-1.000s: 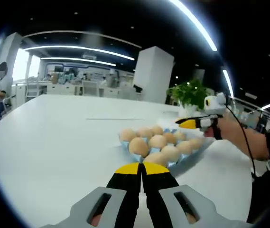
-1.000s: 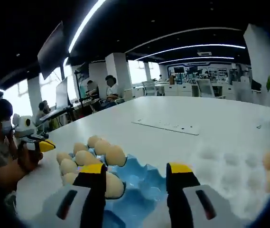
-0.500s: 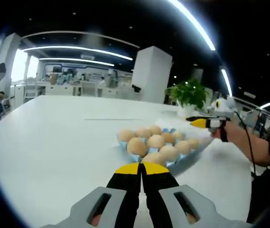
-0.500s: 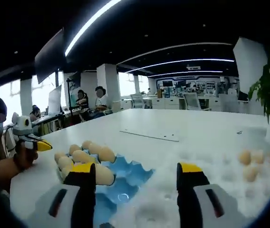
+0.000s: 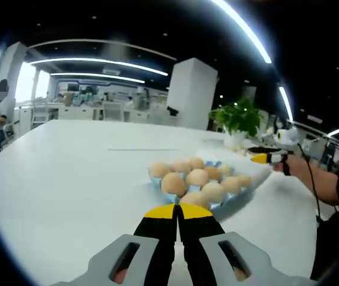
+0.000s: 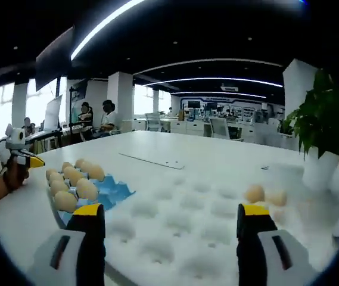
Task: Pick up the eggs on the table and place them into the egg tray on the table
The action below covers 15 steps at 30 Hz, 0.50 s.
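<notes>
Blue egg tray nearly full, loose eggs waiting on the white table.

In the left gripper view, the left gripper (image 5: 178, 210) has its jaws pressed together, the egg tray (image 5: 200, 182) at 12 o'clock just beyond. In the right gripper view, the right gripper (image 6: 170, 215) is spread wide and empty; loose eggs (image 6: 266, 195) lie at 2 o'clock near a potted plant (image 6: 324, 131), the tray at 9 o'clock.

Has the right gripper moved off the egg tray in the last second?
Yes. In the left gripper view, the right gripper has drawn rightward, from over the egg tray to beyond its edge.
</notes>
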Each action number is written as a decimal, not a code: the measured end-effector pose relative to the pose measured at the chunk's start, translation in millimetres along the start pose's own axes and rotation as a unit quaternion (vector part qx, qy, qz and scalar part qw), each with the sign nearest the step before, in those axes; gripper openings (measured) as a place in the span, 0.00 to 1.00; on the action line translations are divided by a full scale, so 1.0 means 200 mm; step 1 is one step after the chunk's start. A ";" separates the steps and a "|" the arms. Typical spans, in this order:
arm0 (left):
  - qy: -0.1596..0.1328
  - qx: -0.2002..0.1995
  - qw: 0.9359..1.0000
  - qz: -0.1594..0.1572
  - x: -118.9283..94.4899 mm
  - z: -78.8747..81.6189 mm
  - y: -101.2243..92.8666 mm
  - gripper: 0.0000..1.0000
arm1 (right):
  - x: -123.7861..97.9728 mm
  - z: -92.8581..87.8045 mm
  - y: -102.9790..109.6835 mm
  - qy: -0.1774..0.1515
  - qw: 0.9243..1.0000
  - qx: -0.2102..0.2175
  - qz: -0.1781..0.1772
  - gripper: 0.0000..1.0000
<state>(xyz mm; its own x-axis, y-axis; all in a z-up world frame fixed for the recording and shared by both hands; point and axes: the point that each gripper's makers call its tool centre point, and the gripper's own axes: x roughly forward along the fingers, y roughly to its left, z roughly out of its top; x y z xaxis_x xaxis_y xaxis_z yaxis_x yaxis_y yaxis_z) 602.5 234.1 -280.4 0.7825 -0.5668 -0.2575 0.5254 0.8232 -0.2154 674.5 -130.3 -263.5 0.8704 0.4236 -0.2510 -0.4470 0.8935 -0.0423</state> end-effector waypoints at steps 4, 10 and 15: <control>0.000 0.001 1.000 0.001 0.00 0.00 0.00 0.01 | -0.01 -0.03 -0.07 0.024 1.000 -0.017 -0.007 1.00; 0.001 0.003 1.000 0.002 0.00 0.00 -0.01 0.01 | -0.01 -0.05 -0.20 0.045 0.998 -0.037 -0.013 1.00; 0.000 0.002 1.000 0.003 0.00 0.00 -0.02 0.01 | 0.00 -0.04 -0.31 0.047 0.998 -0.045 -0.020 1.00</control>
<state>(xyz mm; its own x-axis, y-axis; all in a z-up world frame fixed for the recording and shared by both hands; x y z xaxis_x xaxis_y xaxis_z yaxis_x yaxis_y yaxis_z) 600.9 230.9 -278.8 0.7855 -0.5620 -0.2590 0.5221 0.8266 -0.2100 700.9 -186.6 -269.7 0.8667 0.3675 -0.3374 -0.4320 0.8911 -0.1391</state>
